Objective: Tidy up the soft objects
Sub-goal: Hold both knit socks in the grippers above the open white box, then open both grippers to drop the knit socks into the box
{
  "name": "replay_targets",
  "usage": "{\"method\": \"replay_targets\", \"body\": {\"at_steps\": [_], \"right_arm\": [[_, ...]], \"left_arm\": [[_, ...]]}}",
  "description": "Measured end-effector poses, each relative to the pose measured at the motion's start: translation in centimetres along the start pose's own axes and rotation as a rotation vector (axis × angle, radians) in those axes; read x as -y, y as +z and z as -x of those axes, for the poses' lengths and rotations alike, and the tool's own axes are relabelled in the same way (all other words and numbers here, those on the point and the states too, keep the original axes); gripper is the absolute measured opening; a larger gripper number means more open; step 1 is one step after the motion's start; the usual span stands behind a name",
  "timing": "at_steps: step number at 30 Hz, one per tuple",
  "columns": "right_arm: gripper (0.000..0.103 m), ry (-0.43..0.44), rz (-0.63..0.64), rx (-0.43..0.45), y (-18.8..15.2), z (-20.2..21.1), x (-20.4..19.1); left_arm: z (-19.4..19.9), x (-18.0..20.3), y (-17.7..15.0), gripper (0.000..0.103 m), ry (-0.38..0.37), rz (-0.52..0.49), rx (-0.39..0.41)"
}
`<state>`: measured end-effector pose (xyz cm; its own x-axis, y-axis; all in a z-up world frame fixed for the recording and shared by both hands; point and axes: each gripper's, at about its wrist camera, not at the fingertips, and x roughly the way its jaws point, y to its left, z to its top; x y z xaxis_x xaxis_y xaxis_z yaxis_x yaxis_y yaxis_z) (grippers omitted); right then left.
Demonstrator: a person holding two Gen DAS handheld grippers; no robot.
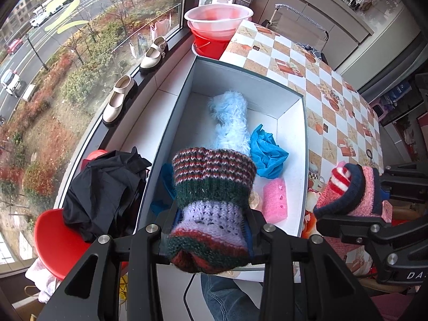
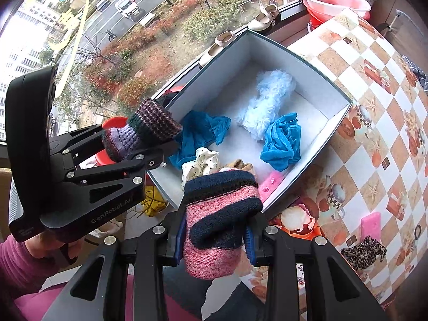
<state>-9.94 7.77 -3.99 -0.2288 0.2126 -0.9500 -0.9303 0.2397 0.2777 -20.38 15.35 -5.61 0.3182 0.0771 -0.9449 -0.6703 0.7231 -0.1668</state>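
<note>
My left gripper (image 1: 211, 240) is shut on a striped knit sock (image 1: 212, 187) in green, red and lilac, held above the near end of an open white box (image 1: 290, 112). It also shows in the right wrist view (image 2: 149, 131). My right gripper (image 2: 214, 238) is shut on a pink and navy knit sock (image 2: 222, 214), just outside the box's near right edge. In the box (image 2: 321, 101) lie a fluffy light-blue sock (image 2: 267, 99), two blue cloths (image 2: 283, 141), a white dotted scrunchie (image 2: 200, 165) and a pink sponge-like piece (image 1: 275, 198).
The box sits on a checkered tablecloth (image 2: 374, 123). On it lie a pink piece (image 2: 370, 227) and a leopard scrunchie (image 2: 363, 251). A red chair (image 1: 58, 243) with black clothing (image 1: 104, 190) stands left of the box. Shoes (image 1: 117, 101) sit on the windowsill, red basins (image 1: 216, 26) beyond.
</note>
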Motion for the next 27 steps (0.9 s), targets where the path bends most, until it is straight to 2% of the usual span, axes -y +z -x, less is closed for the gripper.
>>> {"method": "replay_targets", "body": {"at_steps": [16,22,25,27], "right_arm": [[0.035,0.011,-0.050,-0.012,0.9,-1.4,1.2],[0.035,0.002,-0.050,-0.006,1.4,-1.3,1.3],[0.035,0.000,-0.048,-0.003,1.7,-1.3,1.2],[0.037,0.000,-0.050,-0.004,1.9,-1.3,1.1]], "left_arm": [[-1.7,0.1,0.1,0.040,0.012,0.012,-0.041],[-1.9,0.3,0.0,0.044,0.024,0.012,-0.043],[-1.9,0.4,0.0,0.053,0.039,0.013,-0.045],[-1.7,0.3,0.1,0.069,0.053,0.018,-0.036]]}}
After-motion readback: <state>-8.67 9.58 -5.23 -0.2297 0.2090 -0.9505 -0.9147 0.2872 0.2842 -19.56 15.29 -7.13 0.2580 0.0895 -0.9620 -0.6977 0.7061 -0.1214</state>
